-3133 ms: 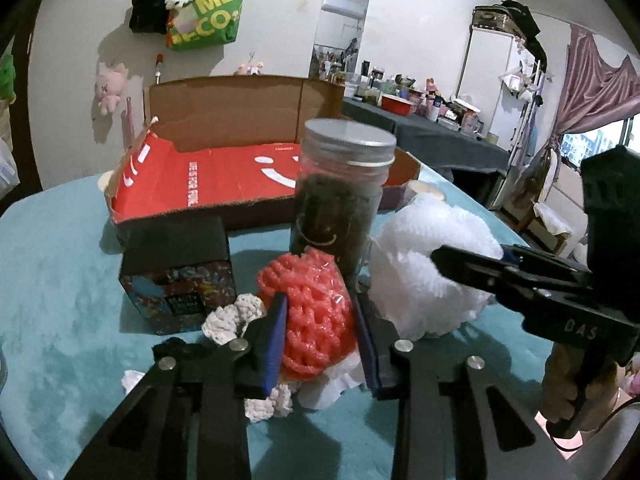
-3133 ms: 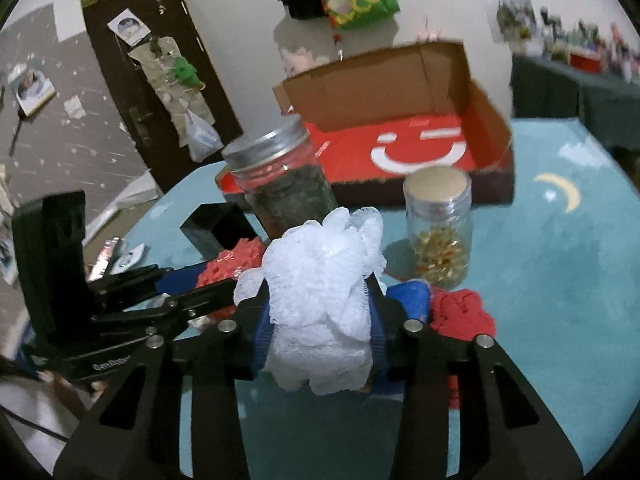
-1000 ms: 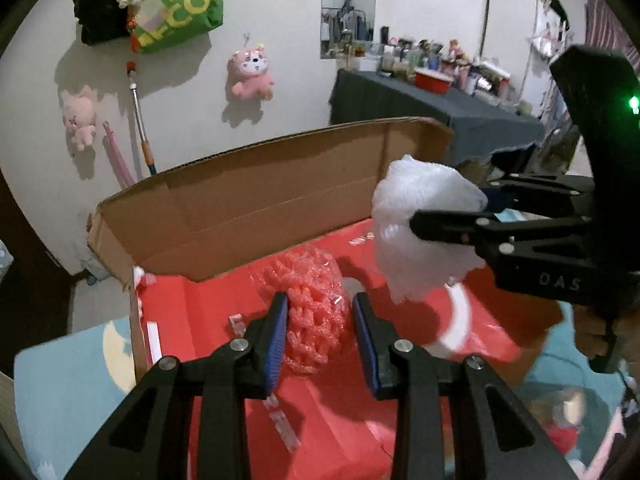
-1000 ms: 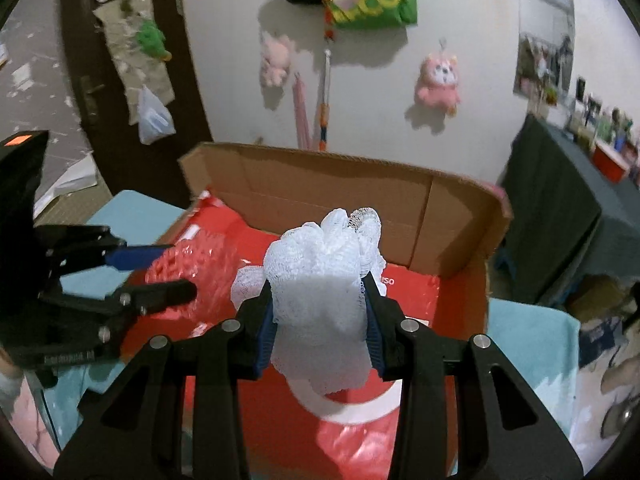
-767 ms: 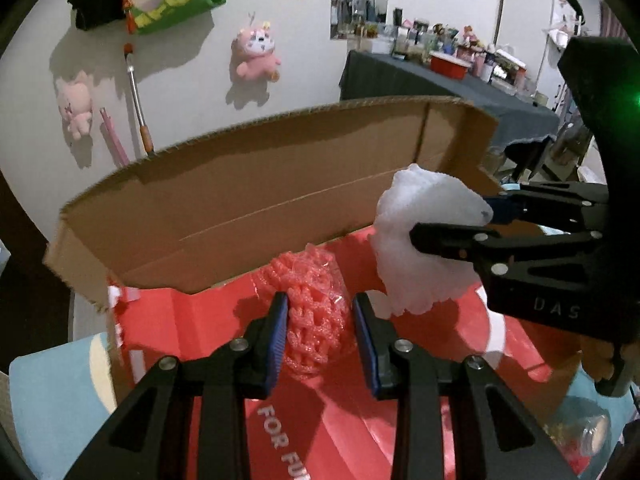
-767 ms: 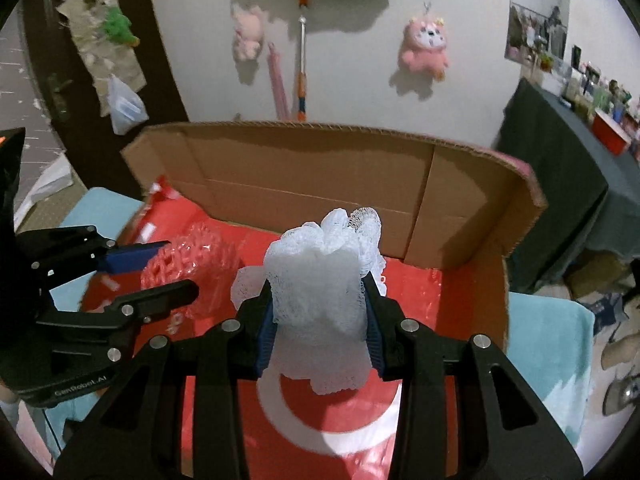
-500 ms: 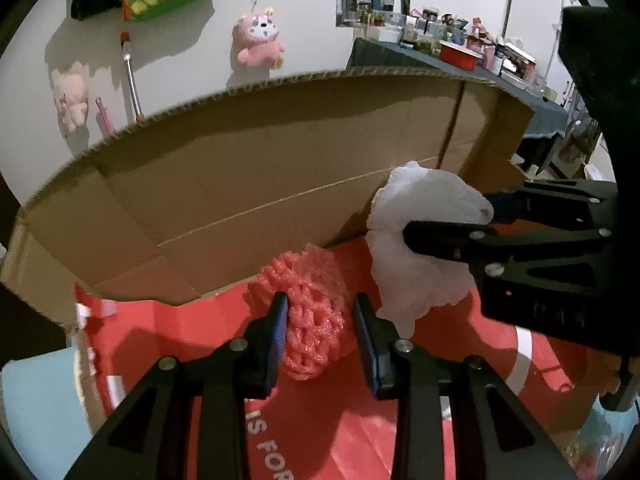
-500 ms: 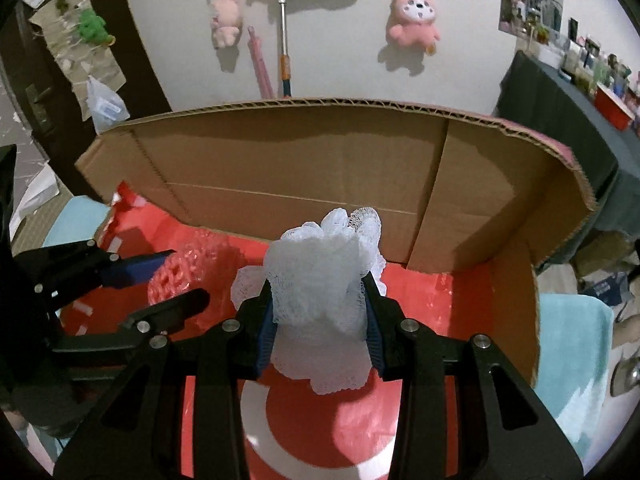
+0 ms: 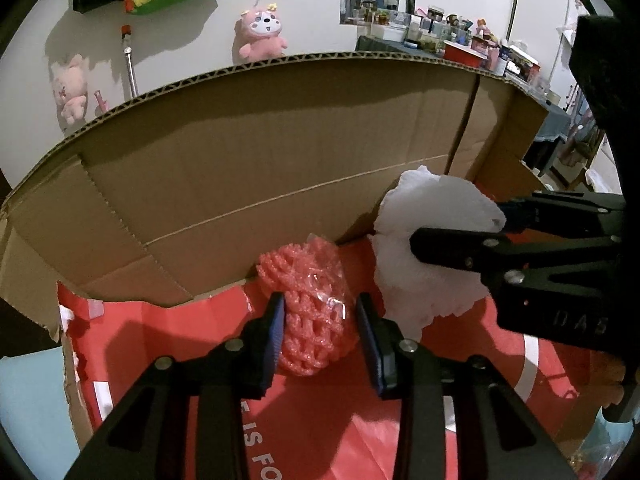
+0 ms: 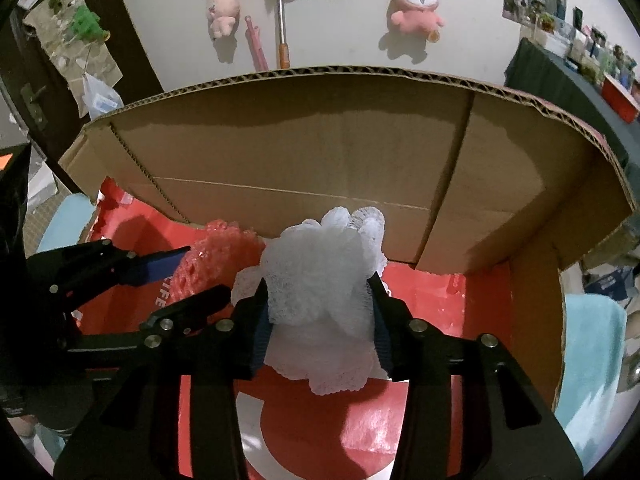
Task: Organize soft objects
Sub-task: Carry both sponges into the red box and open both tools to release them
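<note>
Left gripper (image 9: 320, 330) was clamped on the red mesh puff (image 9: 310, 312), right gripper (image 10: 318, 320) on the white puff (image 10: 320, 288) at its 3 o'clock. Both hung low inside the cardboard box (image 9: 280, 152), maybe touching its red floor, hard to tell.

Black hand-held gripper (image 9: 320, 330), blue finger pads (image 9: 275, 334), silver screws, "DAS" lettering
</note>
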`<action>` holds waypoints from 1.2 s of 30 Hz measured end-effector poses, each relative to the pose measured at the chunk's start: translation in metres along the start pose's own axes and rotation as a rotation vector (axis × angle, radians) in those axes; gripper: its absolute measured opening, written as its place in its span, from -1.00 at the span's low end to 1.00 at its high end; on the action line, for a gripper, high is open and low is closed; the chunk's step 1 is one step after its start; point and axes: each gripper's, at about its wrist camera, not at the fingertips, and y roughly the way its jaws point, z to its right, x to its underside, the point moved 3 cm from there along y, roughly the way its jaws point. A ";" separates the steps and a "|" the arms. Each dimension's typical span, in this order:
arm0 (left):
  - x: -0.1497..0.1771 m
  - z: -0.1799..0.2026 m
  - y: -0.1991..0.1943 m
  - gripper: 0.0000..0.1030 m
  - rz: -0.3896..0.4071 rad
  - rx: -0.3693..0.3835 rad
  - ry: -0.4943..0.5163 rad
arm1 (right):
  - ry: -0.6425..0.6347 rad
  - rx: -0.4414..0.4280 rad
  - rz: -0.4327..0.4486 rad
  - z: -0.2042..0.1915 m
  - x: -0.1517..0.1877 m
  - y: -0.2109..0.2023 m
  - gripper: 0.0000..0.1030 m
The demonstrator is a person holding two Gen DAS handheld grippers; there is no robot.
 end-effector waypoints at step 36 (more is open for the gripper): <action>0.043 0.024 -0.204 0.91 0.322 -0.062 -0.068 | 0.005 0.044 0.241 -0.028 0.038 -0.166 0.51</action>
